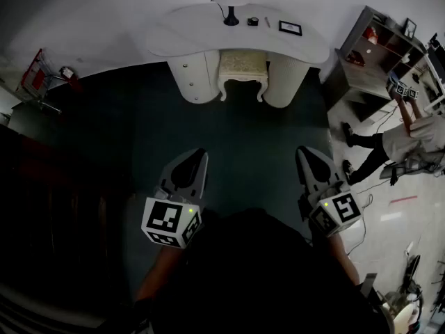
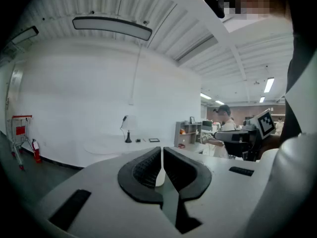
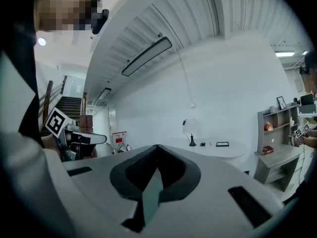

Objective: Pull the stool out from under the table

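A cream stool (image 1: 242, 70) with carved legs sits tucked between the two rounded pedestals of a white dressing table (image 1: 201, 26) at the far wall. My left gripper (image 1: 197, 156) and right gripper (image 1: 304, 154) are both shut and empty, held side by side well short of the table over dark carpet. In the left gripper view the jaws (image 2: 162, 155) meet with the table top (image 2: 111, 145) far beyond them. In the right gripper view the shut jaws (image 3: 157, 151) point toward the same table (image 3: 218, 149); the stool is hidden behind the gripper body.
A black lamp (image 1: 231, 16), a small dark object (image 1: 253, 21) and a framed picture (image 1: 290, 27) stand on the table. A grey shelf unit (image 1: 368, 51) is at the right, with a person (image 1: 407, 134) beside it. A red cart (image 1: 38, 75) stands at the left.
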A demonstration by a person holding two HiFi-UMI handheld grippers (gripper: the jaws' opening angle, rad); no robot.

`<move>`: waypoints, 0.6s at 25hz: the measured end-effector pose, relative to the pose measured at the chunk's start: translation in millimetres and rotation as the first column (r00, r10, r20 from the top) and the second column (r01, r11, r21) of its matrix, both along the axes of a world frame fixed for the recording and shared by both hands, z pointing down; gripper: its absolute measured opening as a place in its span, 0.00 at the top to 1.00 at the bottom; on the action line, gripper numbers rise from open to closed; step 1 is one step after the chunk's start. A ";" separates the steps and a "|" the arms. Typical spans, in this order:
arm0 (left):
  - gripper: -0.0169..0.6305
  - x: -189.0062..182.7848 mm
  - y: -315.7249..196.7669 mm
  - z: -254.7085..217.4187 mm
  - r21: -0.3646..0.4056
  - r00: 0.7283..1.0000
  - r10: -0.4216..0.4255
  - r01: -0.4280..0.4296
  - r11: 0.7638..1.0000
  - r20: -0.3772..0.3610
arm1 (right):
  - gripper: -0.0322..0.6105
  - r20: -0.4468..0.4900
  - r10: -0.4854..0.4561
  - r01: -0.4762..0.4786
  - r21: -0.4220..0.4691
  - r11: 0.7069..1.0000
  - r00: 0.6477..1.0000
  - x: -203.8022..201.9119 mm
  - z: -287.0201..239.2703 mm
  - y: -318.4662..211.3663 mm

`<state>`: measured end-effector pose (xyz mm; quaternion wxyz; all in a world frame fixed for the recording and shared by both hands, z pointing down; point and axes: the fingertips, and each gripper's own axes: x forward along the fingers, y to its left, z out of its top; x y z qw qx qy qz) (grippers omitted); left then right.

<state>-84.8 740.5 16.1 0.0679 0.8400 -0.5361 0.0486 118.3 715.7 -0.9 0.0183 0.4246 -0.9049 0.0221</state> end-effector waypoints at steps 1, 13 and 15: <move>0.93 0.9 -0.1 0.5 0.002 1.000 0.000 0.000 1.000 -0.001 | 0.92 0.000 0.000 0.000 -0.001 1.000 1.000 0.7 1.6 0.3; 0.93 31.3 -3.2 19.4 -0.030 0.999 -0.021 0.020 0.999 -0.025 | 0.92 0.084 -0.046 0.046 0.001 0.999 0.995 27.4 8.1 -1.7; 0.93 39.7 -3.5 25.5 -0.037 0.999 -0.028 0.028 0.999 -0.023 | 0.92 0.096 -0.049 0.050 -0.008 0.999 0.994 37.4 14.9 -4.0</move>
